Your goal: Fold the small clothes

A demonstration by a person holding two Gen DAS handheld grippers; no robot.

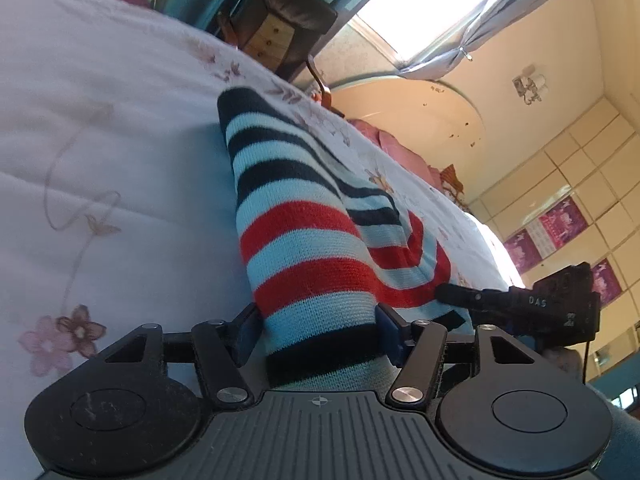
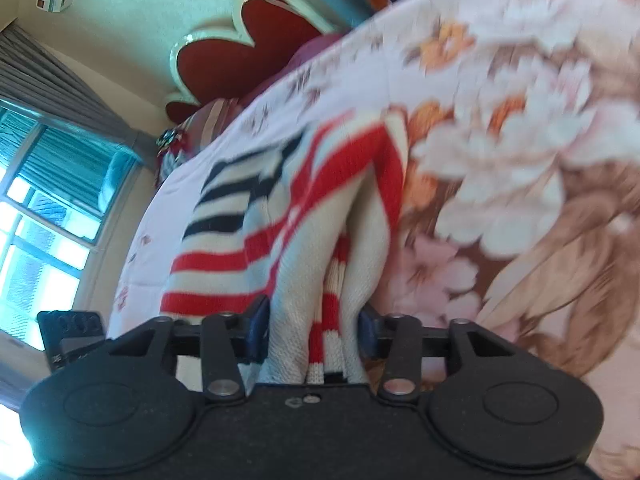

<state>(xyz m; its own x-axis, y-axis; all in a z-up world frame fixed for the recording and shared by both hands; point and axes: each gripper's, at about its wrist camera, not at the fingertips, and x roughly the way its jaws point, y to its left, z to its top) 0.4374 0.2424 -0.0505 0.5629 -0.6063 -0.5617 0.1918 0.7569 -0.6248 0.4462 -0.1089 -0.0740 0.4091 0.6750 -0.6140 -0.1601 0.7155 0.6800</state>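
A small knitted striped garment, pale blue with navy and red stripes, lies on the floral bedspread. My left gripper is shut on one bunched end of it, the knit squeezed between the blue pads. In the right wrist view the same garment looks cream with red and navy stripes. My right gripper is shut on another bunched edge of it. The right gripper also shows in the left wrist view, at the garment's right side. The view from the right wrist is motion-blurred.
The bedspread has large brown and pink flowers on the right gripper's side. Pink pillows and a red heart-shaped headboard lie at the far end of the bed. A dark wooden chair stands beside the bed.
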